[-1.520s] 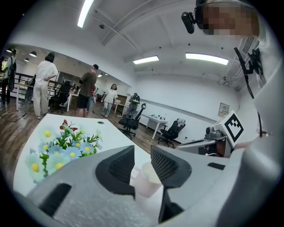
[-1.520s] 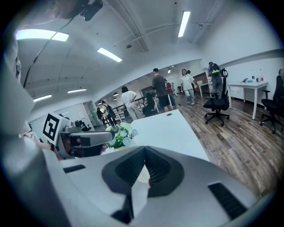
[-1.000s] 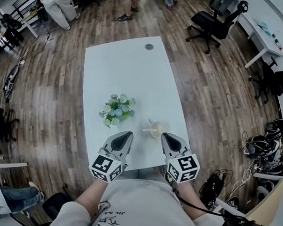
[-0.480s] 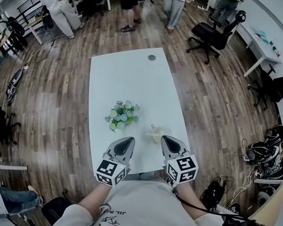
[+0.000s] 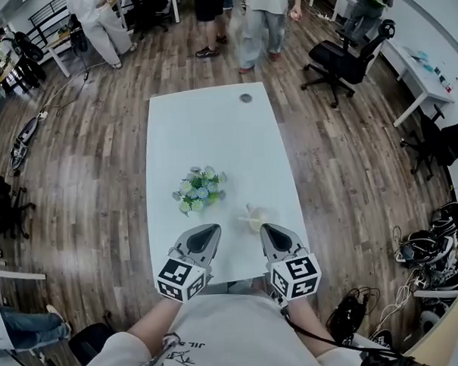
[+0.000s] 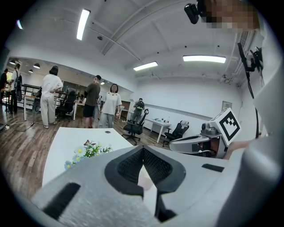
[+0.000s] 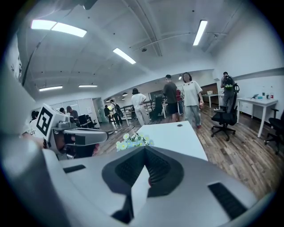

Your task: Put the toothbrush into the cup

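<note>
A pale yellow cup (image 5: 254, 222) stands on the white table (image 5: 212, 134) near its front edge. A thin pale stick, probably the toothbrush (image 5: 248, 210), pokes out at the cup's upper left; whether it sits inside I cannot tell. My right gripper (image 5: 267, 229) hovers just in front of the cup with its jaws shut and nothing between them. My left gripper (image 5: 208, 232) is level with it to the left, also shut and holding nothing. In the left gripper view the left gripper's tips (image 6: 143, 149) meet; the right gripper's tips (image 7: 145, 148) meet in its own view. The cup is hidden in both.
A small bunch of artificial flowers (image 5: 200, 189) stands left of the cup, also seen in both gripper views (image 6: 87, 152) (image 7: 133, 141). A dark round spot (image 5: 245, 98) marks the table's far end. Several people (image 5: 258, 18) stand beyond it, with office chairs (image 5: 345, 56) at the right.
Both grippers stay almost in place at the table's front edge. The head view has tilted, so the table sits lower in the picture. People at the far end have walked closer.
</note>
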Demonstrator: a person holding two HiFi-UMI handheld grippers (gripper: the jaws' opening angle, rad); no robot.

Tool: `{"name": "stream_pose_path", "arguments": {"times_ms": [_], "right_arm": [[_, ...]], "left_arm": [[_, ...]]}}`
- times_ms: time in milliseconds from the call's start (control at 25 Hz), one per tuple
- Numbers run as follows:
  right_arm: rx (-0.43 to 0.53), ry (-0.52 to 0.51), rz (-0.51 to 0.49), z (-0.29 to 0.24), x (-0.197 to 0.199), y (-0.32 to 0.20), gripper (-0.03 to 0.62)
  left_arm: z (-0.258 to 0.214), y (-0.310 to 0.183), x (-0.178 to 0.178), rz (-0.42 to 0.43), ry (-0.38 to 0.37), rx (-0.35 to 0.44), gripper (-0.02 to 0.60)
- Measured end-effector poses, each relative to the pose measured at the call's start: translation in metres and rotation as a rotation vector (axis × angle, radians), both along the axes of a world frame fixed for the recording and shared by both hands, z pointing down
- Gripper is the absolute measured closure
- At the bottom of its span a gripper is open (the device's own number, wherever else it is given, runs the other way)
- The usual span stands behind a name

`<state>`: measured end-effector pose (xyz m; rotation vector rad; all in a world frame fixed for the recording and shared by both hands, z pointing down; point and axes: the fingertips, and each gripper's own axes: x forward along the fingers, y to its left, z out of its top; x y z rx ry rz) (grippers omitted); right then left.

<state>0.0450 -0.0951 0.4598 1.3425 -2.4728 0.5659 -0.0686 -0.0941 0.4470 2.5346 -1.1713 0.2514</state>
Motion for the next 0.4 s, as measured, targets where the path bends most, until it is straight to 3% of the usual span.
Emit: {"name": "stream_pose_path", "arguments": {"times_ms": [400], "right_arm": [[0.031,0.015,0.001,-0.0025,-0.001,0.0041,0.576]], "left_arm": [[0.0021,0.0052,-0.001,0.006,0.0,0.0,0.569]]}}
